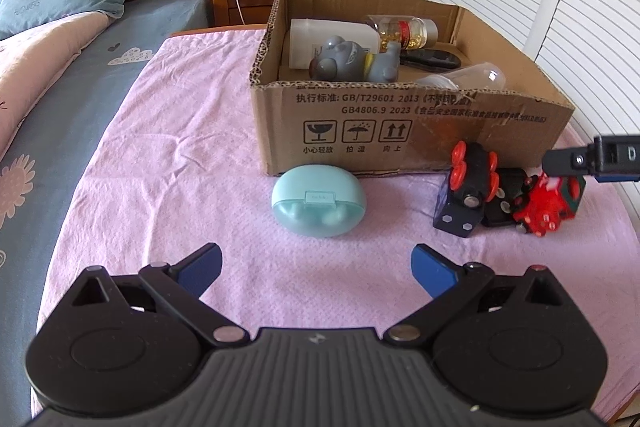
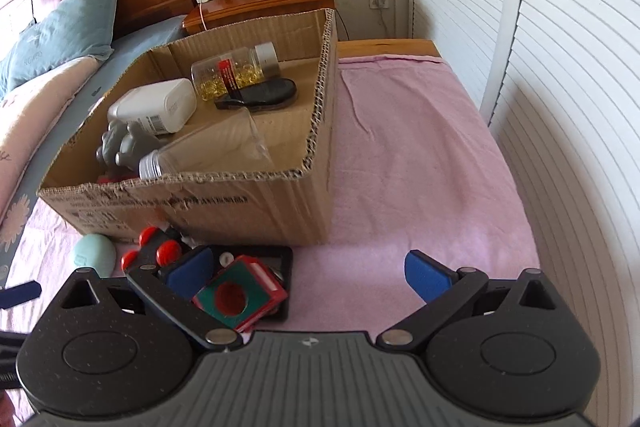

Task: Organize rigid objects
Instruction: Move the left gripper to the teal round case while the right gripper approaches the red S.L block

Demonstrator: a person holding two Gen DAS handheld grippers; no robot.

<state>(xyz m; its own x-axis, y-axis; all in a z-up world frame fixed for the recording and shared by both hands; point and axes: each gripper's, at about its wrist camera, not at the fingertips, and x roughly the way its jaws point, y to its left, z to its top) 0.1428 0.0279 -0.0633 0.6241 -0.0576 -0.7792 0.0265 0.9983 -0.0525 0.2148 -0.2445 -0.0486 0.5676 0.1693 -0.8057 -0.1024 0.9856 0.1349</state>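
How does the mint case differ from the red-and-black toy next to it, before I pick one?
The mint case is a smooth, rounded, single-colour shell; the red-and-black toy is angular and knobby, with wheels and studs. The mint case lies apart from the right gripper, in front of the open left gripper; the toy sits by the right gripper's fingers. Both rest on the pink cloth outside the cardboard box.

The box (image 1: 400, 131) is rough corrugated cardboard, frayed at its rim. Beneath it lies a nubbly pink cloth (image 1: 168, 179). The mint case (image 1: 319, 205) is smooth plastic; the nightstand (image 2: 272, 1) is glossy varnished wood.
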